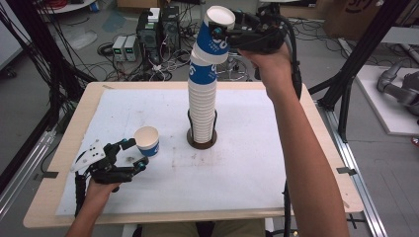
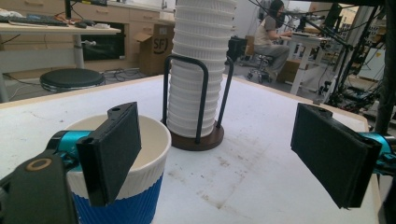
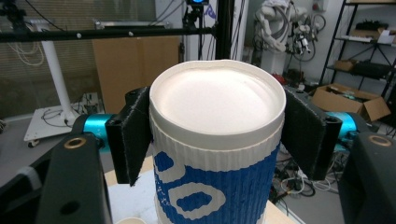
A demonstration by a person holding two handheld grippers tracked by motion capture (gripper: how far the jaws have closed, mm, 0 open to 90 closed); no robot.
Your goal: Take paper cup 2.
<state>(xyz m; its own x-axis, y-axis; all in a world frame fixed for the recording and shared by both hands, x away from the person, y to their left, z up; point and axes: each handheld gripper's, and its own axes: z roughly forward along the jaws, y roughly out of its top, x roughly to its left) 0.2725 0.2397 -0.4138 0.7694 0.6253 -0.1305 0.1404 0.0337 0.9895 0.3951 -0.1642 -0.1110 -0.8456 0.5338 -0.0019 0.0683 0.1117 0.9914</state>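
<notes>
A tall stack of upturned white and blue paper cups (image 1: pixel 201 103) stands in a black wire holder (image 1: pixel 192 143) at the table's middle. My right gripper (image 1: pixel 221 35) is shut on the top cup (image 1: pixel 215 42), which is tilted and raised a little above the stack. In the right gripper view both pads press the sides of that top cup (image 3: pixel 217 154). A single upright cup (image 1: pixel 147 140) stands at the front left. My left gripper (image 1: pixel 134 154) is open, its far finger beside that cup. In the left gripper view the single cup (image 2: pixel 140 196) sits behind the left pad (image 2: pixel 112 154).
A white mat (image 1: pixel 257 168) covers the wooden table (image 1: pixel 44 197). Black frame posts (image 1: pixel 346 89) rise at both sides. Boxes of electronics and cables (image 1: pixel 148 39) lie on the floor behind the table. A person (image 2: pixel 275 37) sits at a desk far off.
</notes>
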